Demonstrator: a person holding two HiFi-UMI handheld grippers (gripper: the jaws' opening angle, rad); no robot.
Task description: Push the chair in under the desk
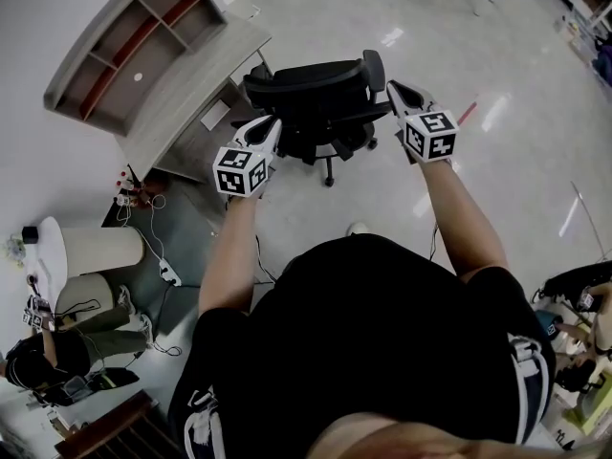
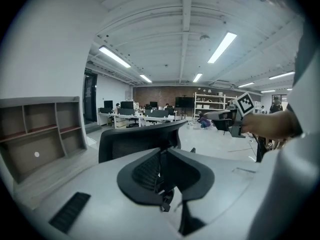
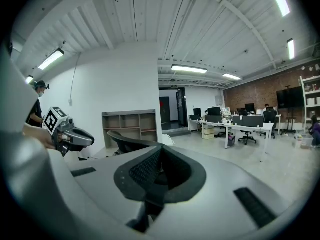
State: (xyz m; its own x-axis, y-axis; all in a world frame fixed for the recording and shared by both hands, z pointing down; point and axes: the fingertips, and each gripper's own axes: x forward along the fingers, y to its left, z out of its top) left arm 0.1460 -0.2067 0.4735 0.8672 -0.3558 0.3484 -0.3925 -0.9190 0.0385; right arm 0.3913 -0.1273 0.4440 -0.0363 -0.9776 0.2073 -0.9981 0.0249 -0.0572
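Head cam: up high, tilted steeply down past the wearer's arms. The floor, chair, tabletop and shelf unit sit well below it. Cam on left claw: looks roughly level along the claw, chair back near, just past the tips. Cam on right claw: same setup, from the chair's other side. All three views share the chair and shelf unit. Each claw cam also catches the other claw.

Floor: you stand on a glossy pale floor | on it: black chair, wooden desk, power strip at your left | desk: carries shelf unit
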